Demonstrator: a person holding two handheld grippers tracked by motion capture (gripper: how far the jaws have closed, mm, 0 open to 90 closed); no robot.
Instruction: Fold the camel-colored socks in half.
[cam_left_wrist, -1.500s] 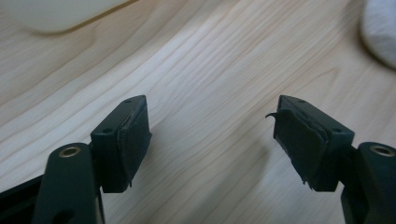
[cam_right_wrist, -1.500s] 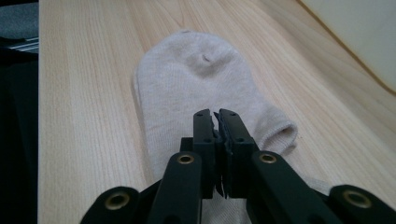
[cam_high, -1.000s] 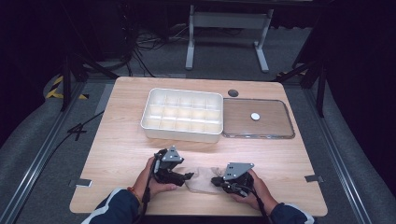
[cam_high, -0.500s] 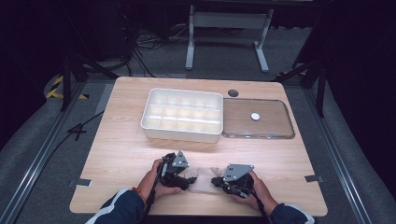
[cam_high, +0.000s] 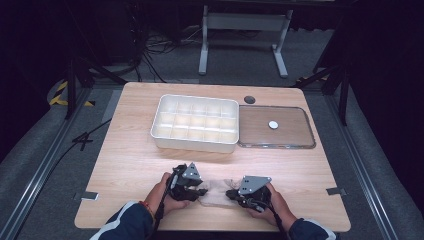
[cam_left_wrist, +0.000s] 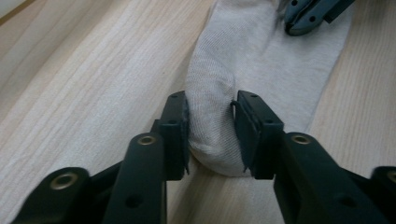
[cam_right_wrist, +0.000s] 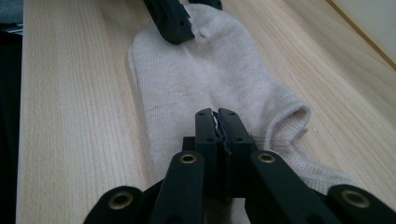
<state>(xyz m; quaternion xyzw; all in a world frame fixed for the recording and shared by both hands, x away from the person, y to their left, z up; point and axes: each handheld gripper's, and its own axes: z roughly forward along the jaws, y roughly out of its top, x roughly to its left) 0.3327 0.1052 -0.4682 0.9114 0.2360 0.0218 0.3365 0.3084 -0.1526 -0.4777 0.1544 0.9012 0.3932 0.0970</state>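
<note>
Near the front edge of the table (cam_high: 125, 165), well in front of the white compartment tray (cam_high: 195, 124), I am holding a pale sock (cam_right_wrist: 205, 79) that is lying flat between my two grippers. My left gripper (cam_left_wrist: 211, 128) has just been closing its jaws, and they are now pinching a raised fold at one end of the sock, while my right gripper (cam_right_wrist: 217, 126) is clamping its jaws almost fully together on the cuff end. Judging by this, I am done grasping both ends; whatever folding and stowing follows is not yet begun, and the tray compartments are looking empty, with the clear lid (cam_high: 276, 127) lying just beside it.
</note>
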